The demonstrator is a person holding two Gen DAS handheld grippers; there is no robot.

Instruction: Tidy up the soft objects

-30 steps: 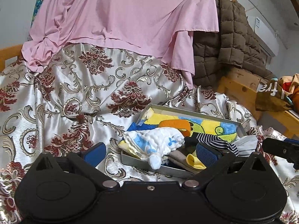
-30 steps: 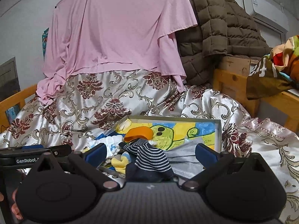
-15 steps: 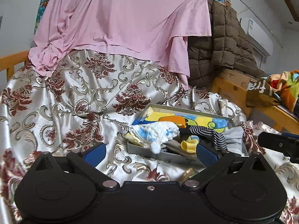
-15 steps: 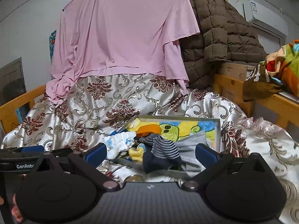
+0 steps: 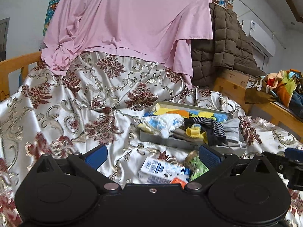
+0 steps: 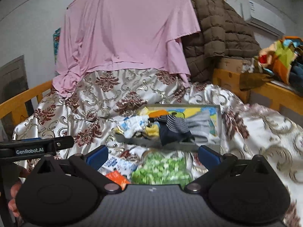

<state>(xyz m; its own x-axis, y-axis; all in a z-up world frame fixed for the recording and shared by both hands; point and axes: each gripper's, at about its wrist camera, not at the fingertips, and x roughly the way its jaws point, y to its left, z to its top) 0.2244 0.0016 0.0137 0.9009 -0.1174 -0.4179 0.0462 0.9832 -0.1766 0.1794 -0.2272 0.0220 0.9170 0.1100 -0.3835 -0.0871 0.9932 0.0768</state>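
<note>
Both claws hang open above the bed.
Left claw [image 5: 152, 156] and right claw [image 6: 153, 154] grip nothing; the grey tray [image 5: 181, 142] holds heaped socks [image 5: 208, 125] just ahead.

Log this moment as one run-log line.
left gripper: open, empty | right gripper: open, empty | tray: full of soft items | striped sock: in tray

One tray [image 5: 166, 141], one white box [image 5: 162, 172], one green packet [image 6: 161, 170], two tongs.
</note>
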